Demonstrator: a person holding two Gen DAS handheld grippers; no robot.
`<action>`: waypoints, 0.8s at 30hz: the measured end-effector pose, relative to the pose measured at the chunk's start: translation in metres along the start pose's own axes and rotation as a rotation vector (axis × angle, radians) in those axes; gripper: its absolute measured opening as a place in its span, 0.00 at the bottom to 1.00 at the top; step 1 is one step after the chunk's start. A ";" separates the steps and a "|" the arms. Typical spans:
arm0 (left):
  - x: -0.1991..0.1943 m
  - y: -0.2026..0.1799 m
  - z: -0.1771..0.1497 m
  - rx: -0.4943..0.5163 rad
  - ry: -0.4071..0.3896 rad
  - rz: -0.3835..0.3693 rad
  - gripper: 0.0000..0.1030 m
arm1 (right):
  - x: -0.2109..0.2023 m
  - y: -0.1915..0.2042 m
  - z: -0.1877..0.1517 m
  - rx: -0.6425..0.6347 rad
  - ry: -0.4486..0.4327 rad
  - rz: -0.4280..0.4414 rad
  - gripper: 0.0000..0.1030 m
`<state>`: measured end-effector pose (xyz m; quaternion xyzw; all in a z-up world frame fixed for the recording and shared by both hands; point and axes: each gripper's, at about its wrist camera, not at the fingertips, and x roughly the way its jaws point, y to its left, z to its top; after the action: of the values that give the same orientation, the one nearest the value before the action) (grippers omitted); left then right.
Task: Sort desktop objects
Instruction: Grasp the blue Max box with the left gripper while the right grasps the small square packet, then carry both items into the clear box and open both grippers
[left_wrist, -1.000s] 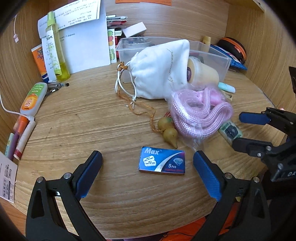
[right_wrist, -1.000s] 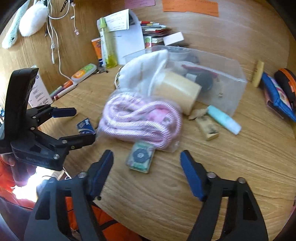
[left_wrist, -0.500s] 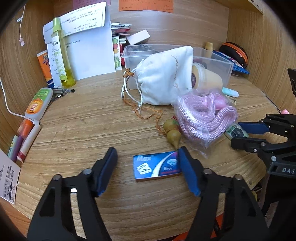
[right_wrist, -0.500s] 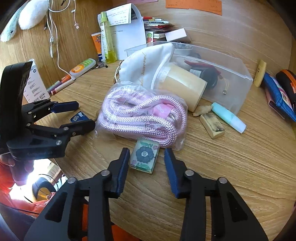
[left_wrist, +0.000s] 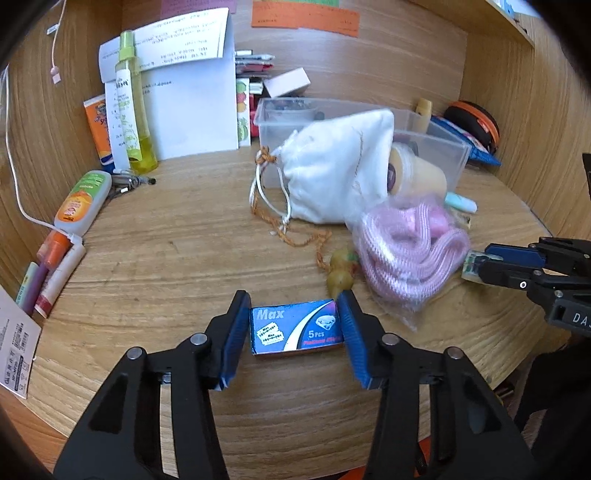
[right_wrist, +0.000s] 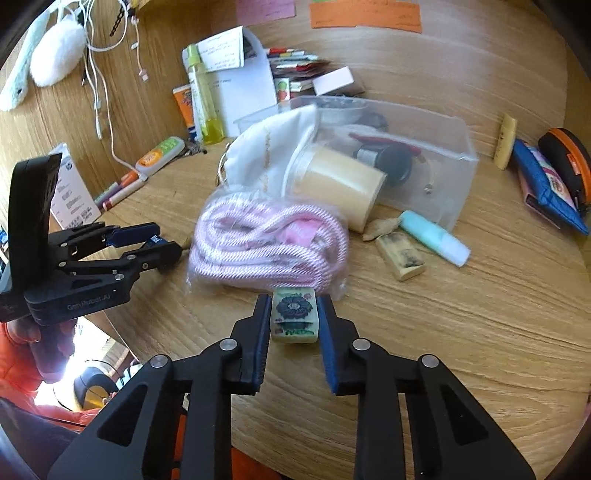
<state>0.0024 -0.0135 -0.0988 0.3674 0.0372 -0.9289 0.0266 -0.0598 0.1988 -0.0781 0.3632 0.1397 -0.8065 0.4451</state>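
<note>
Both grippers have squeezed in since a second ago, when their blue pads stood far apart with the small things lying loose between them. Now the left gripper (left_wrist: 294, 328) has its blue pads on the two short ends of the blue razor blade box (left_wrist: 297, 328), and its jaws are closing on it. The box lies flat on the wooden desk (left_wrist: 166, 258), near the front edge. The right gripper (right_wrist: 293, 318) has its pads on both sides of the little flower tile (right_wrist: 294, 315), and its jaws are closing too, almost all the way in. The tile sits on the desk, touching the front of the clear bag of pink rope (right_wrist: 269, 247). The bag looks a bit blurry. Behind the rope a white cloth pouch (left_wrist: 336, 170) leans on the clear plastic bin (right_wrist: 424, 155), and a tan paper cup (right_wrist: 336, 184) lies on its side beside the pouch. An orange cord (left_wrist: 295, 236) runs from the pouch to a small yellow-green charm (left_wrist: 341, 275), which lies just behind the blue box. To the right of the rope are a small cream block (right_wrist: 400, 256) and a mint-green tube (right_wrist: 434, 236). At the back left stand a yellow spray bottle (left_wrist: 133, 110) and white papers (left_wrist: 192, 110). Pens (left_wrist: 51, 273) lie at the left edge.
</note>
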 end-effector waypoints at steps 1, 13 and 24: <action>-0.002 0.000 0.002 -0.002 -0.008 0.001 0.47 | -0.001 -0.003 0.001 0.007 -0.005 -0.001 0.22; -0.018 0.003 0.045 -0.020 -0.131 -0.012 0.47 | -0.026 -0.036 0.017 0.068 -0.088 -0.035 0.22; -0.018 0.006 0.092 0.004 -0.205 -0.039 0.47 | -0.046 -0.066 0.048 0.089 -0.184 -0.091 0.22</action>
<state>-0.0467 -0.0275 -0.0196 0.2697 0.0397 -0.9621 0.0114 -0.1203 0.2380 -0.0184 0.3002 0.0786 -0.8614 0.4022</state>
